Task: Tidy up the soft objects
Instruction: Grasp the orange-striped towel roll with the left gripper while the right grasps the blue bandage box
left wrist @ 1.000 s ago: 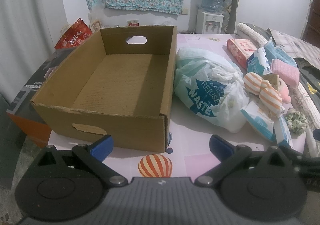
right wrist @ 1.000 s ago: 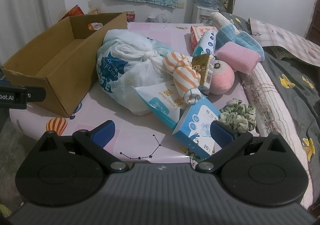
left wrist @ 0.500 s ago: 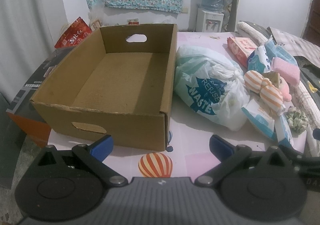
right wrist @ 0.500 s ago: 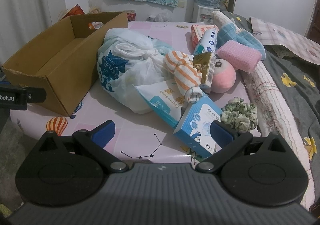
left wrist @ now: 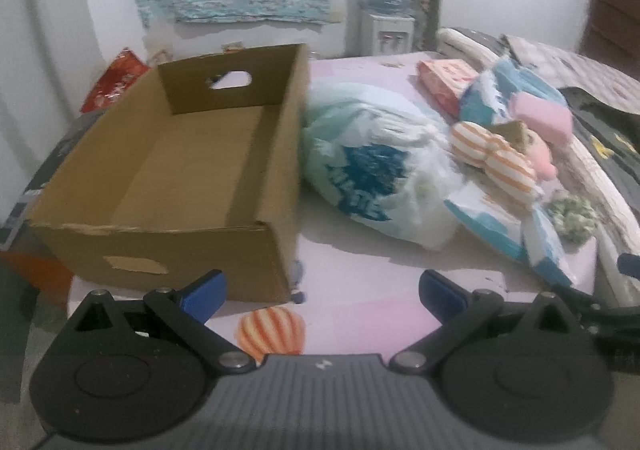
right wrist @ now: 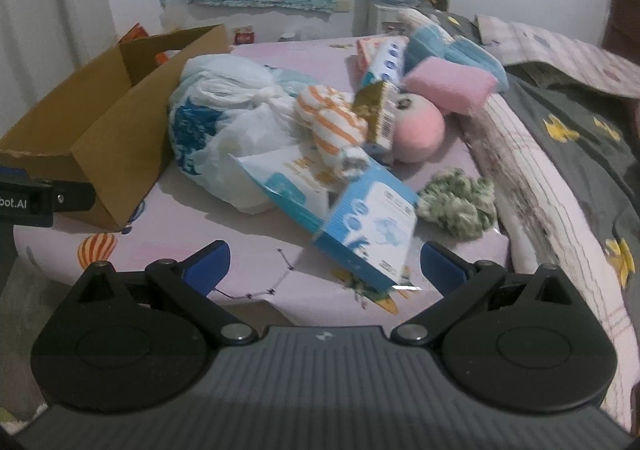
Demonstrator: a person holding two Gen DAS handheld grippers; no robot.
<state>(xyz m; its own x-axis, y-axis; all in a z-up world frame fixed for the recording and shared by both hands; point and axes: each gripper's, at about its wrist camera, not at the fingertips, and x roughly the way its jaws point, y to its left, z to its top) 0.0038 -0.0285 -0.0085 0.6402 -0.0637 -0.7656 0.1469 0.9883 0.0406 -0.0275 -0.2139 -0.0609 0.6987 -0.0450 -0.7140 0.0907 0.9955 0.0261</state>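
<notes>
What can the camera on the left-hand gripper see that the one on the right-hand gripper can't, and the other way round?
Only the left view shows the cardboard box's bare floor and the cut-out in its near wall. Only the right view shows the barcode on the small gold carton and the left gripper's side at its left edge. Both show the knotted plastic bag, the striped socks, the green scrunchie and each gripper's own open jaws.

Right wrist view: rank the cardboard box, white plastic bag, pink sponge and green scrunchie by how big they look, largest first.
1. Cardboard box, partly cut off at the left edge.
2. White plastic bag.
3. Pink sponge and green scrunchie: these look alike, and the scrunchie lies nearer the camera, so I won't rank them.
</notes>
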